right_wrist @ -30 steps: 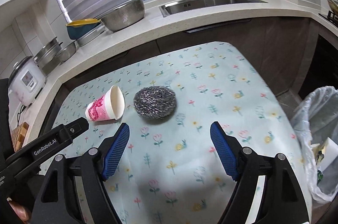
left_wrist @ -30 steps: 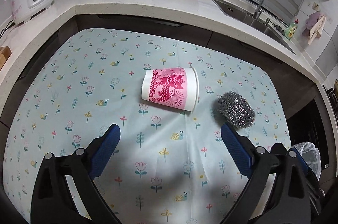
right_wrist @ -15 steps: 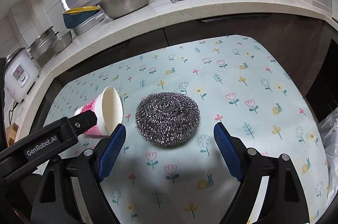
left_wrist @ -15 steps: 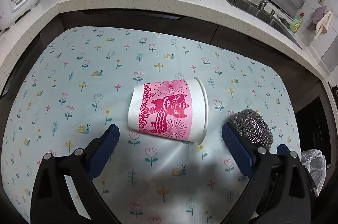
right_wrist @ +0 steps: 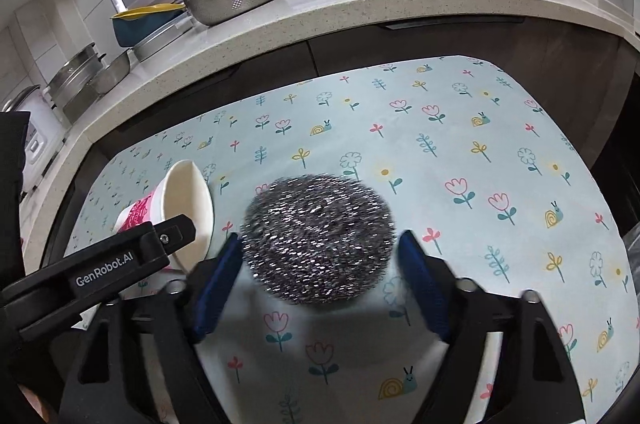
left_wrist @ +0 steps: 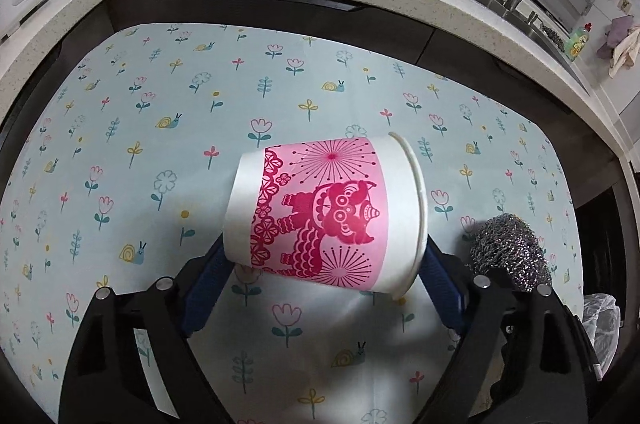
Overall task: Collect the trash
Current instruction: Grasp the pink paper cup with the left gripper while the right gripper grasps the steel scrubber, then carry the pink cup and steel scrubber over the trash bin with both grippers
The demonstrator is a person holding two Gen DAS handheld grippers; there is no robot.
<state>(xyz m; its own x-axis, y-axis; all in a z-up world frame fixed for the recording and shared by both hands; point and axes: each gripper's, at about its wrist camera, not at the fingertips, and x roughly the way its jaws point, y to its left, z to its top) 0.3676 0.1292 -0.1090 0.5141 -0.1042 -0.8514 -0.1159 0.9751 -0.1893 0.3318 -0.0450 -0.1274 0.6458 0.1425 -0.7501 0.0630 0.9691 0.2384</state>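
A kitchen is shown, with a flower-patterned tablecloth point(right_wrist: 460, 159) spread below a stone counter point(right_wrist: 360, 19). A paper cup point(left_wrist: 324, 212) lies on its side between the closing jaws of the left gripper point(left_wrist: 320, 276); firm pad contact cannot be confirmed. A steel scourer point(right_wrist: 318, 238) is bracketed by the closing right gripper point(right_wrist: 320, 272), not yet visibly squeezed. A bag-lined bin point(left_wrist: 600, 320) is glimpsed beyond the table's right edge. Nothing is judged collected yet; both items remain on the cloth.

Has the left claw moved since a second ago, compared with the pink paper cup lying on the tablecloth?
Yes. The left claw has come forward and down to the pink and white paper cup, which now lies between its closing blue pads.
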